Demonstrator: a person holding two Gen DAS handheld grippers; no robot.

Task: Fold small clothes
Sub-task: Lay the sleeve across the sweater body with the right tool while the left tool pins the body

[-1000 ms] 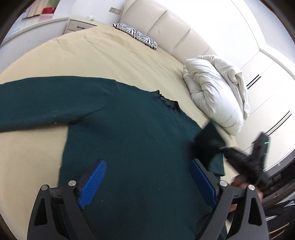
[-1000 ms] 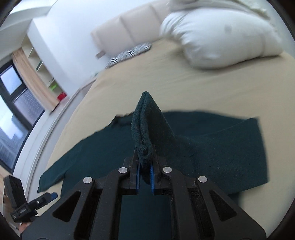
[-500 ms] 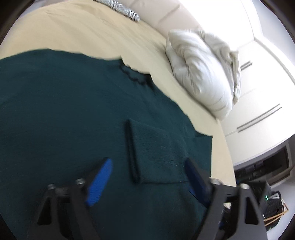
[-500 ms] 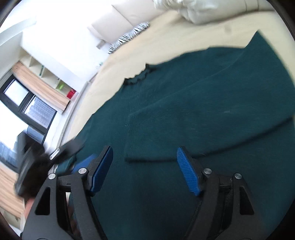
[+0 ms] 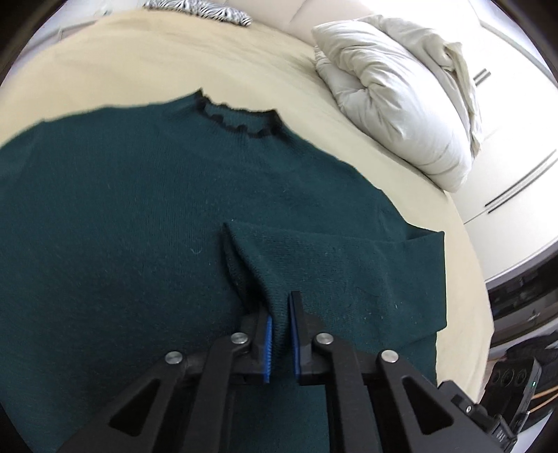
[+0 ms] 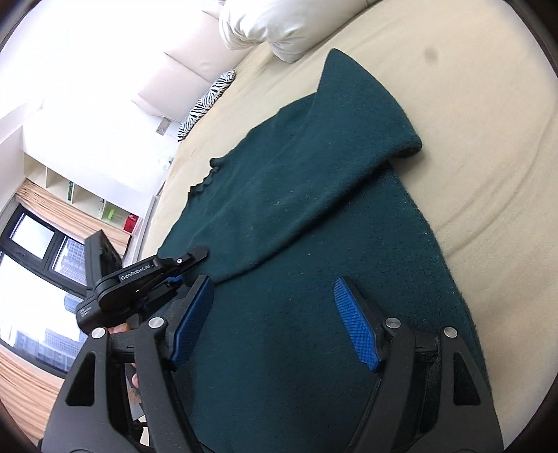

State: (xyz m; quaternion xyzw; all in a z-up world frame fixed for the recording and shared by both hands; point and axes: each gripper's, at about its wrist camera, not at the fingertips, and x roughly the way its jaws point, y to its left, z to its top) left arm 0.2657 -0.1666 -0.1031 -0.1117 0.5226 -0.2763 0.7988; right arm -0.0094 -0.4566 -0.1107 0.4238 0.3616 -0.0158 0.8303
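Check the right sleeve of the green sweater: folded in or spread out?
Folded in. The right sleeve lies across the sweater body, its cuff pinched by the left gripper.

Sweater, pillows on bed

Left gripper jaws clamped together, right gripper jaws spread

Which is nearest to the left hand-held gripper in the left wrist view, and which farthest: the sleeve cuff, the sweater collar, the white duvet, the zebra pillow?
1. Sleeve cuff: pinched in the left hand-held gripper.
2. Sweater collar: straight ahead, middle of the view.
3. White duvet: farther, on the right.
4. Zebra pillow: farthest, at the top edge by the headboard.
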